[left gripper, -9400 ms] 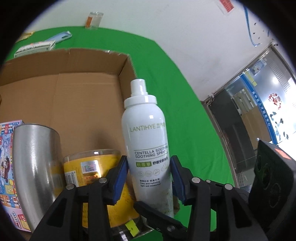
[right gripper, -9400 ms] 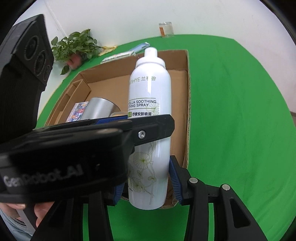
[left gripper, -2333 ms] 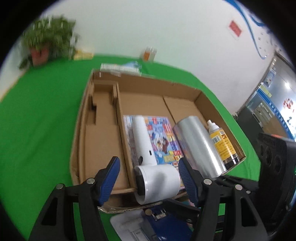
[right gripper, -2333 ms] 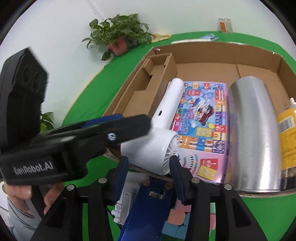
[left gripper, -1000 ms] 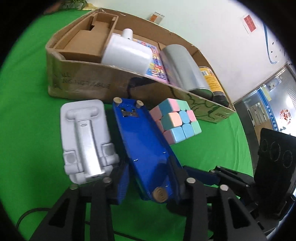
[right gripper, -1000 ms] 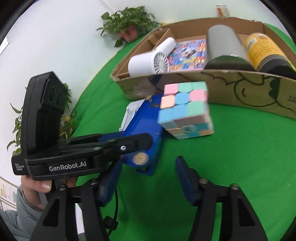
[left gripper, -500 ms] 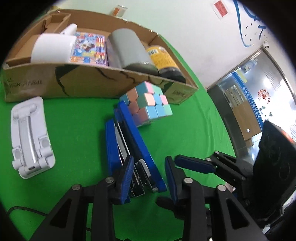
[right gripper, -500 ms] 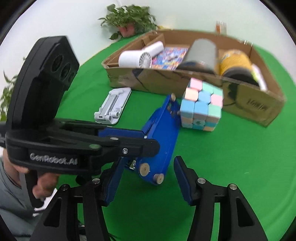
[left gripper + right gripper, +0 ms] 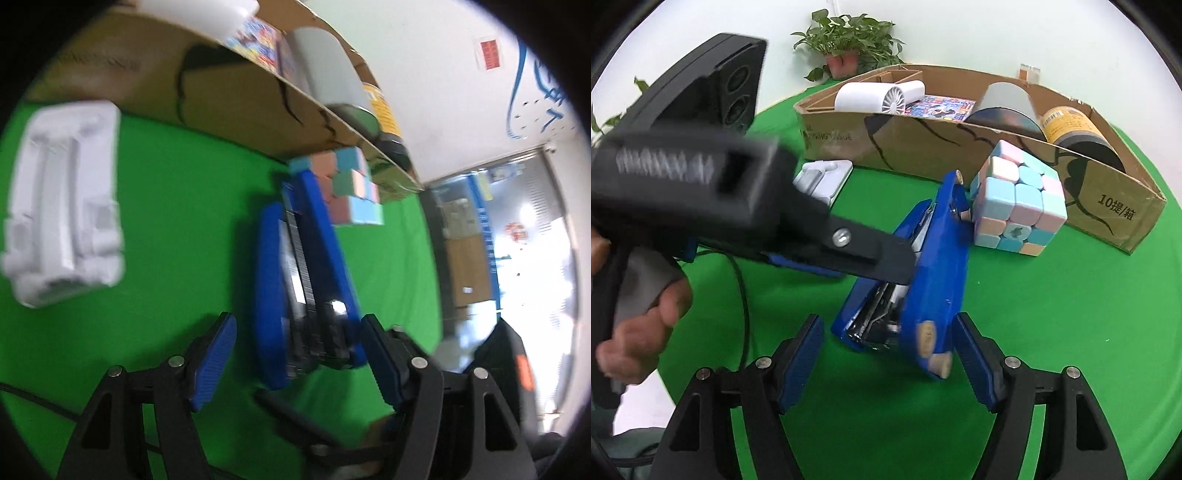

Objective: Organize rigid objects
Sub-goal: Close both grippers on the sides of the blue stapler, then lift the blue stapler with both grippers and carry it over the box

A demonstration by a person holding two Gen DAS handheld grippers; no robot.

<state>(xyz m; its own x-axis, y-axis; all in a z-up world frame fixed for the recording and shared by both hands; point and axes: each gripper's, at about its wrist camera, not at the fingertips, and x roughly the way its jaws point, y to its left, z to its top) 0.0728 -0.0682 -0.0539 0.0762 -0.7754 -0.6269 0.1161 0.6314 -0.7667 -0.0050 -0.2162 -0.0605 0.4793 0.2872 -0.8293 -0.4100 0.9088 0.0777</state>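
Both claws, left (image 9: 297,356) and right (image 9: 888,356), are opening around the blue stapler (image 9: 923,273).

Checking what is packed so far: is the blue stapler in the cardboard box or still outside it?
Outside. The blue stapler lies on the green cloth in front of the cardboard box, beside the puzzle cube.

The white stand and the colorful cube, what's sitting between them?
The blue stapler lies between the white stand and the cube on the green cloth, clearest in the right wrist view.
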